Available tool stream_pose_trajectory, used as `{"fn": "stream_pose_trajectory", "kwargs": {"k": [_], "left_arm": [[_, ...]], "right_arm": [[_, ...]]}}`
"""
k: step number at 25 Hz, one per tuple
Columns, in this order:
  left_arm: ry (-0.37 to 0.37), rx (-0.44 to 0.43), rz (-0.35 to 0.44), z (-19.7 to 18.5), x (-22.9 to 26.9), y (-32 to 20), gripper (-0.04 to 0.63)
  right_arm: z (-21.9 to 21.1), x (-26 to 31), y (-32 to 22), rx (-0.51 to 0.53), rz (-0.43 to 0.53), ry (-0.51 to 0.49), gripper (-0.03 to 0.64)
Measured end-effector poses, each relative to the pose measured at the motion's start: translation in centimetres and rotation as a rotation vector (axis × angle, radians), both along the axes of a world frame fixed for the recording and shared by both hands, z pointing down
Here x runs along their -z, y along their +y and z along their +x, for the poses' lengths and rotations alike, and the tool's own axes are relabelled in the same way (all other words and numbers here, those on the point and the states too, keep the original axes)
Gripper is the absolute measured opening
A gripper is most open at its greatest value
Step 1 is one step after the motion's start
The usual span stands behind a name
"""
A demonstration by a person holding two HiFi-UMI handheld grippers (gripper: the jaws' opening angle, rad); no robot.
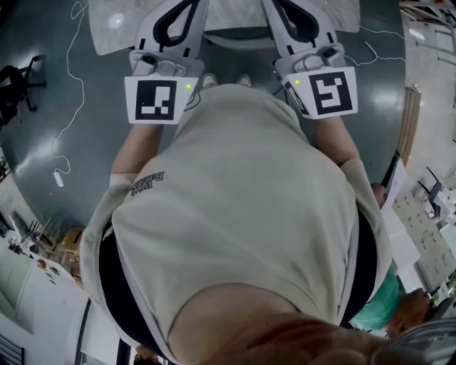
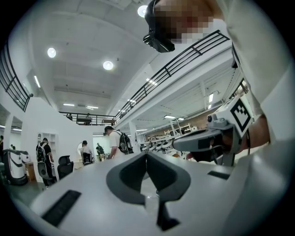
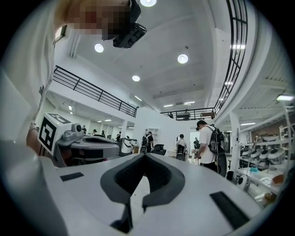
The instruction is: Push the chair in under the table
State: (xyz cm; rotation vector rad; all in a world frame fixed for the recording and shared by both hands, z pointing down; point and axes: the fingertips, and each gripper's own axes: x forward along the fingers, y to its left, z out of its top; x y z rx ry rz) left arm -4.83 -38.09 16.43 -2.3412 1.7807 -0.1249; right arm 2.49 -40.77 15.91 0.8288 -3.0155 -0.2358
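Shirt: the head view is mostly filled by the person's pale shirt (image 1: 242, 214); the gripper views catch only its edge.
Left gripper (image 1: 178, 18): held out level in front of the body, marker cube (image 1: 155, 100) nearest the camera. Its own view shows the left gripper (image 2: 147, 159) with jaws clenched together and nothing between them.
Right gripper (image 1: 296, 18): level beside the left one, with a cube (image 1: 329, 93) too. Its own view shows the right gripper (image 3: 144, 159) closed tight and empty.
Cross-sight: each gripper view shows the other tool from the side, (image 2: 216, 138) and (image 3: 83, 143), which the head view shows only from above.
Shoes (image 1: 224, 80): between the two grippers, seen in the head view alone.
Chair: cannot be picked out for sure. A pale rounded shape (image 1: 239, 39) lies just past the shoes, between the grippers, at the table's near edge.
Table (image 1: 114, 25): light mottled top, ahead of both jaw tips.
Floor (image 1: 85, 142): dark, with a white cable (image 1: 68, 71) left of the left gripper; a black office chair (image 1: 18, 82) stands well apart.
Hall: only the gripper views show it, with a railing (image 2: 184, 60), ceiling lights (image 3: 183, 58) and a person with a backpack (image 3: 209, 143) far ahead.
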Motion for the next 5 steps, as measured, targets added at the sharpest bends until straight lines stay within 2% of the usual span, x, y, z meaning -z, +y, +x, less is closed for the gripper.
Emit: {"fn": "stream_pose_trajectory", "kwargs": {"k": [5], "left_arm": [[0.002,-0.007,-0.010,0.22,-0.09,-0.10,0.012]], "right_arm": [[0.11,-0.15,-0.26,-0.001,-0.008,0.009,0.009]]}}
